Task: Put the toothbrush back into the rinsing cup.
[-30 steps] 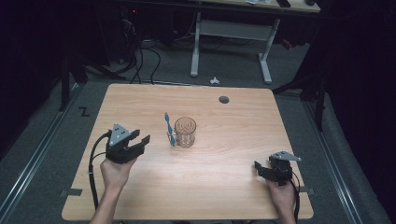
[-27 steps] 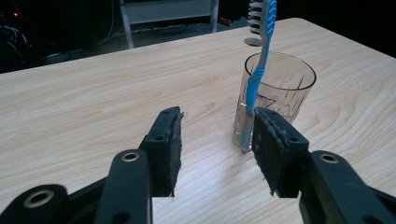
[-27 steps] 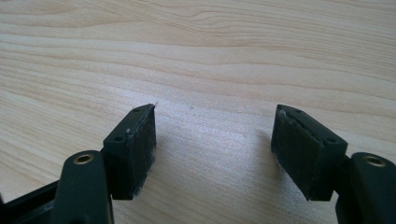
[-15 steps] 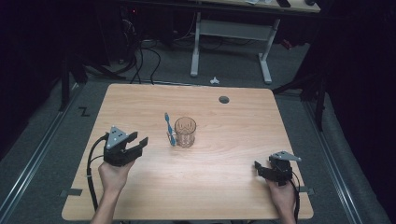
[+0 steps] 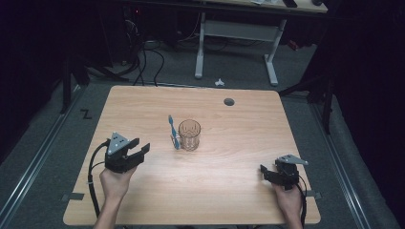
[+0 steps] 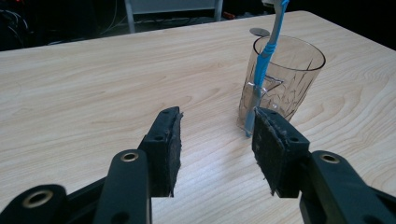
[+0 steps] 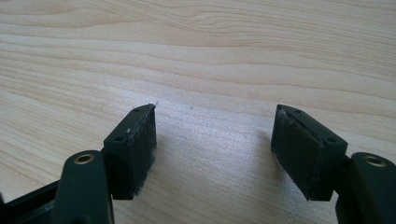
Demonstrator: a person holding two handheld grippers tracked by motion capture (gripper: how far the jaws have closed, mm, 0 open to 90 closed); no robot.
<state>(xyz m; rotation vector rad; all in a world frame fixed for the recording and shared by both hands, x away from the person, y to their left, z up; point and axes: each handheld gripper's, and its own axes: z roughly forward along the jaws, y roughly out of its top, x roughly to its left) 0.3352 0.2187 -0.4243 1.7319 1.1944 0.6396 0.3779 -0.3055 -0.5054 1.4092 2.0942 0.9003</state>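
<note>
My left gripper [image 6: 215, 140], jaws half open and empty, faces the blue toothbrush [image 6: 266, 65] leaning upright against the glass [image 6: 289, 79] just ahead, slightly right.

Light falls from above onto the tabletop [image 5: 229, 191], which is bright and evenly lit in the high view, while the floor and room around it sink into near black. That view is soft and slightly grainy, with short shadows under the hands. In the left gripper view the glass [image 6: 282, 84] is sharp and catches small highlights; the near black fingers [image 6: 166, 149] are a little blurred. In the right gripper view a pale glare patch lies on the wood grain, and the corners soften.
</note>
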